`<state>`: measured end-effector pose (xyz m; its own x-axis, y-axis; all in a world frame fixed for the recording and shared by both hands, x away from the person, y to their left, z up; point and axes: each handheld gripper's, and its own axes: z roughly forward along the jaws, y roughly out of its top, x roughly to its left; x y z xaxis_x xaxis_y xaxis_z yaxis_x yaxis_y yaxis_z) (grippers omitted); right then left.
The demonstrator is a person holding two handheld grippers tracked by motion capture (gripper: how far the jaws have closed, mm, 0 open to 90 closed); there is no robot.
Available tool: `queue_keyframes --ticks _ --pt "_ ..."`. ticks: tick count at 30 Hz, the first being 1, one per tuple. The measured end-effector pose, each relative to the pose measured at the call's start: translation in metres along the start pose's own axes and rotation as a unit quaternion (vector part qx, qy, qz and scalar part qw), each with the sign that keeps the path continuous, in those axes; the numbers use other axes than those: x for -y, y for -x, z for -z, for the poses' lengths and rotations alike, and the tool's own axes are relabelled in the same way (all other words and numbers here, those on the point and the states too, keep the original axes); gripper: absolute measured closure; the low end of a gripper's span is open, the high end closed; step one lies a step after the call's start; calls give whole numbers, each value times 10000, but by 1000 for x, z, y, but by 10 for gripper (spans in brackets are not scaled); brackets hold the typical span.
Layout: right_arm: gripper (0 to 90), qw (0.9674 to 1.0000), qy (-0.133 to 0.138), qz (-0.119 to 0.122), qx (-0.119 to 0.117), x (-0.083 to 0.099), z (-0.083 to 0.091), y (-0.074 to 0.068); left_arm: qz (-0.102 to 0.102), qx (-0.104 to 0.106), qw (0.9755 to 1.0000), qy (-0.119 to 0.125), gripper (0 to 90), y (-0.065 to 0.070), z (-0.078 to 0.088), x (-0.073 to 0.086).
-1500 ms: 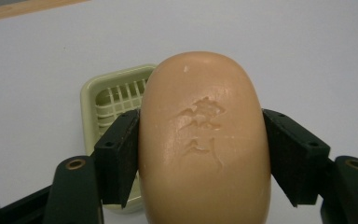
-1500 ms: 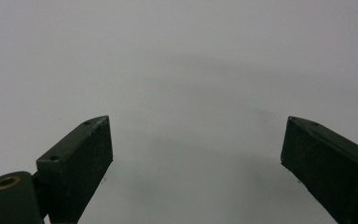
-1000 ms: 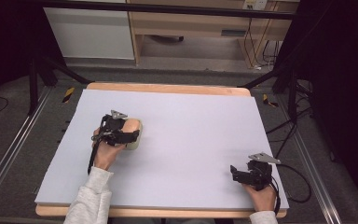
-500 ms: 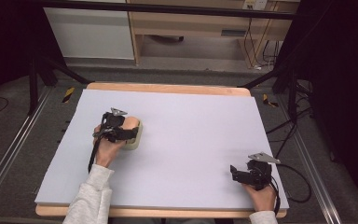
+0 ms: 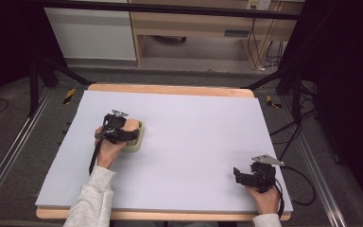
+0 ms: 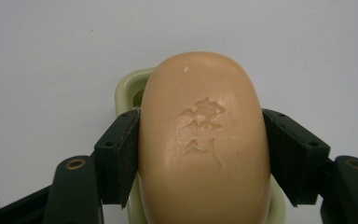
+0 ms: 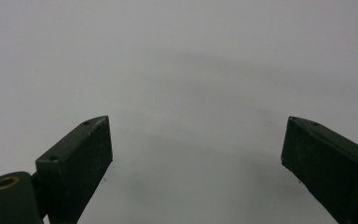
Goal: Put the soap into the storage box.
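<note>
Smooth, waxy soap bar (image 6: 204, 144); glossy plastic dish (image 6: 127, 91); matt table sheet (image 5: 208, 137); wooden rim (image 5: 170, 89).

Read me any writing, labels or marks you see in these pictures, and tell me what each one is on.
Soap bar, held in the left tongs over a pale green dish: two stamped characters, too soft to read.
Teal label on the wooden furniture behind the table: too small to read.
Nothing else carries text.

Light grey sleeve (image 5: 92, 198), black left claw (image 5: 131, 136) w/ brass screws, grey triangular plate (image 5: 267, 160), black cable (image 5: 93, 158)
</note>
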<state>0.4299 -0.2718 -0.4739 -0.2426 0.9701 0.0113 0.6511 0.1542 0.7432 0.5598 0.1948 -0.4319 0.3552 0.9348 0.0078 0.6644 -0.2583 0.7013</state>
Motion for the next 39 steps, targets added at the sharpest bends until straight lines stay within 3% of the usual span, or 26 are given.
queue_keyframes --ticks 14,27,39 --pt "89 10000 -24 -77 2 0 0 -1 21 -41 9999 -95 314 -2 -8 5" --pt "88 10000 -23 -82 5 0 0 0 -125 -134 9996 -208 313 3 -15 7" --pt "88 10000 -27 -73 7 0 0 0 -117 -160 9996 -181 309 4 -15 8"
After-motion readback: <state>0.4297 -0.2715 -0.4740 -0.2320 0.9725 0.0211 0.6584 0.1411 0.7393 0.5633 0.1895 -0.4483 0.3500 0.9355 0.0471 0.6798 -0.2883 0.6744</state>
